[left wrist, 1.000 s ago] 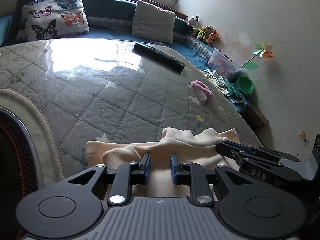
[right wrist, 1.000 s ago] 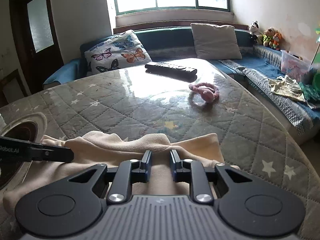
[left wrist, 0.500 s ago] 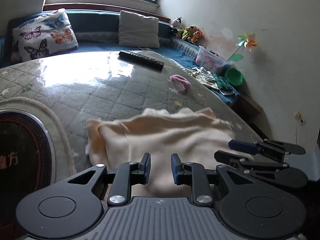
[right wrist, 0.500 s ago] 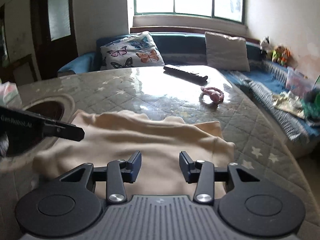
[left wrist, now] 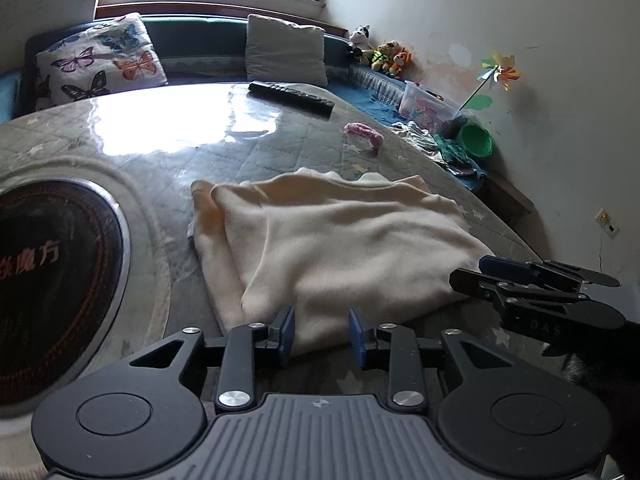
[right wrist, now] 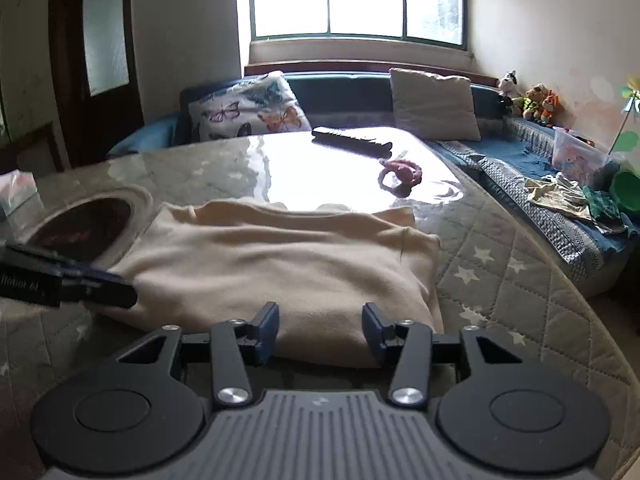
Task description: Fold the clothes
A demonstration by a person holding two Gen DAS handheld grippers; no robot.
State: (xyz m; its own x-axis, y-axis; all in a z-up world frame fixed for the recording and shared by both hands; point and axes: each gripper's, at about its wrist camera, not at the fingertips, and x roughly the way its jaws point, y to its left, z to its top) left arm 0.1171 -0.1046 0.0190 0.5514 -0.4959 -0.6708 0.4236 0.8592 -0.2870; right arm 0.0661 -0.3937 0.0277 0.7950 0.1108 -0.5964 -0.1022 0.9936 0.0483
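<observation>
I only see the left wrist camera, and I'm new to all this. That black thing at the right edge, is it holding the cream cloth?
Observer: No. That is the right gripper. Its own camera shows its jaws wide open, and the near edge of the folded cream garment lies between them, unpinched.
Operator: Is there a door in this room?
Observer: Yes, a dark door with a frosted pane stands left of the window.
Operator: Anything beyond my left edge?
Observer: A pale packet, cut off by the frame. I cannot tell what it is.
</observation>
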